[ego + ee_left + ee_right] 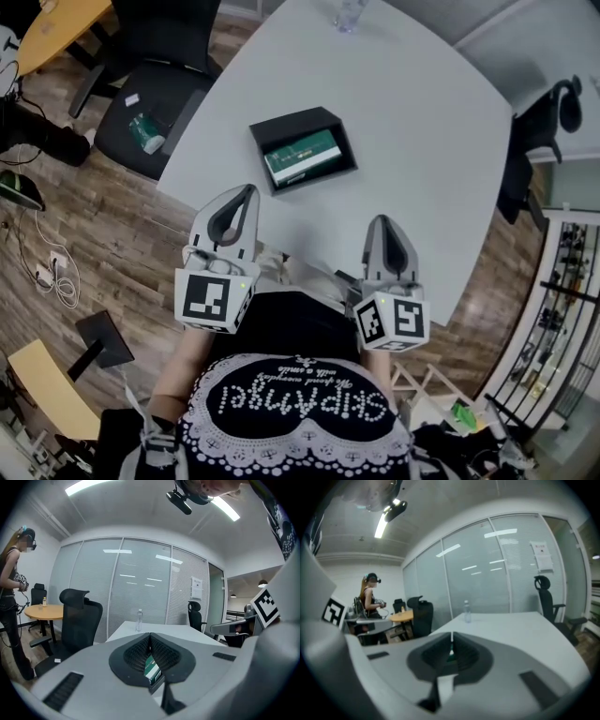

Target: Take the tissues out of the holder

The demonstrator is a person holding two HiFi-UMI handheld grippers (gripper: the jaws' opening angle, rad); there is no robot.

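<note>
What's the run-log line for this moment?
stage: before grasp | left gripper: shut, empty | right gripper: shut, empty | tissues: in holder on table, untouched

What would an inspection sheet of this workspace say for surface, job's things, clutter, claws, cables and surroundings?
Surface: white table, mostly bare.
Job's things: black holder on the table, green tissue pack inside it.
Clutter: water bottle at the table's far edge.
Claws: left claw and right claw both shut, empty, short of the holder.
Cables: white cables on the floor, left of the table.
Surroundings: black chair, round wooden table, glass wall, another person standing.
</note>
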